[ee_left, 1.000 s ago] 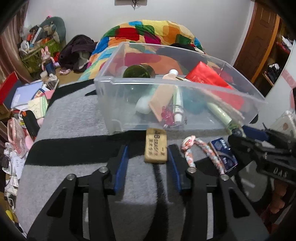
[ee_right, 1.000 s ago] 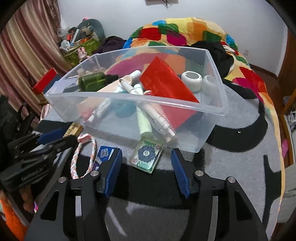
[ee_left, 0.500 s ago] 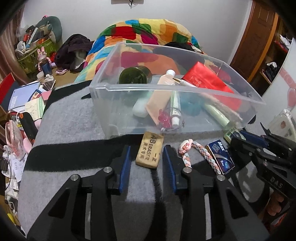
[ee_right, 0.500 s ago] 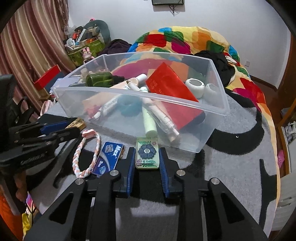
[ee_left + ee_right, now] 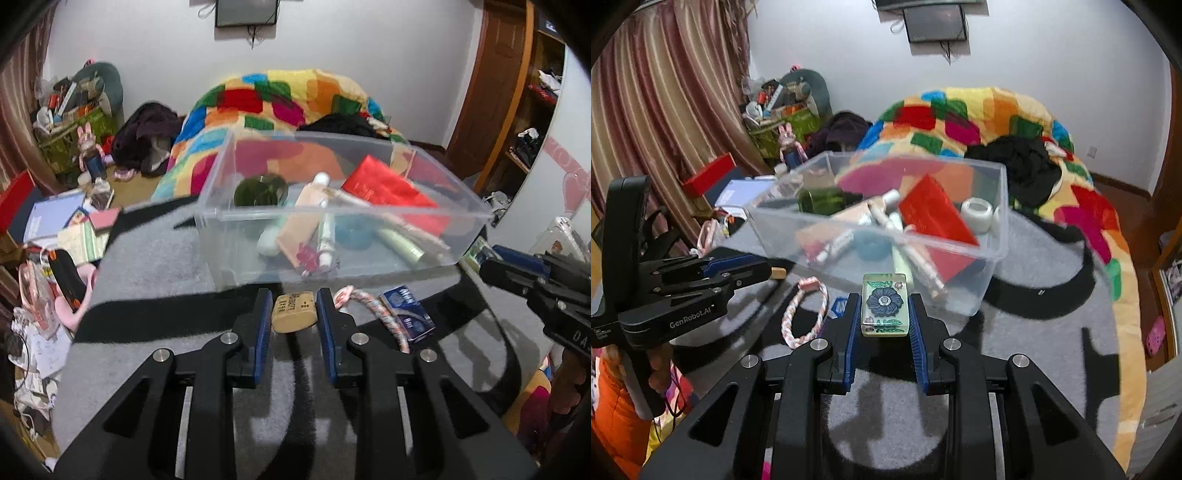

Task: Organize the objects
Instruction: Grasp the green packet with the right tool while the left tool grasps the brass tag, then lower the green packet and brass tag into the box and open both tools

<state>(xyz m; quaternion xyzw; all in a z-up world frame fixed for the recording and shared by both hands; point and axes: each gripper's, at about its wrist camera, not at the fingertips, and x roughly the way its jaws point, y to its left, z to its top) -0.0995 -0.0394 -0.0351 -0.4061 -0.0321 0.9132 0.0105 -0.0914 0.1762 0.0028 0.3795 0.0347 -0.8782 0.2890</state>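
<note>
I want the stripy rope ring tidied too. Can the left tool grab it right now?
Probably not yet. The left tool is shut on the eraser, so it has no free grip. The rope ring lies uncovered on the grey blanket just to its right, so nothing else blocks it.

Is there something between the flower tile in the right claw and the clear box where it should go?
Only the clear box's near wall; the flower tile, held in the right claw, must pass over its rim.

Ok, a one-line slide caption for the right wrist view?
Right gripper clamps a flower-print tile above the grey blanket, facing the clear bin of toiletries.
</note>
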